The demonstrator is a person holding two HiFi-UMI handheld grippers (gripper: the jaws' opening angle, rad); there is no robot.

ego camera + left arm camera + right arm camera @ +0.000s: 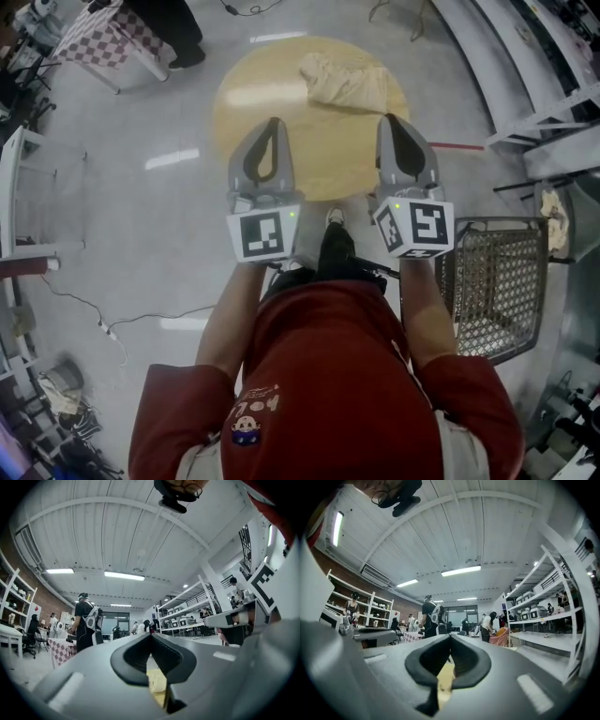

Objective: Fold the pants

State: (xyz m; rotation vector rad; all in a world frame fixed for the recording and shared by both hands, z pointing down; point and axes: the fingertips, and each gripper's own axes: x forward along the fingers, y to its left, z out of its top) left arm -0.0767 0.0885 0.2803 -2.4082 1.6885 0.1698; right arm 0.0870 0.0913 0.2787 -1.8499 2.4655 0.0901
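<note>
Beige pants (345, 82) crumpled, legs indistinct | round table (248, 103) part-hidden | left tool (273, 122), right tool (390, 118) clenched empty

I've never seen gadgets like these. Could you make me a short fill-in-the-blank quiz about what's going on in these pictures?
1. The beige pants lie crumpled on a ___ wooden table.
2. The left hand-held gripper and the right hand-held gripper both have their jaws ___.
3. Between its jaws, each gripper holds ___.
4. The wire cart stands on the floor nearest the ___ hand-held gripper.

Missing words: round; shut; nothing; right.
</note>
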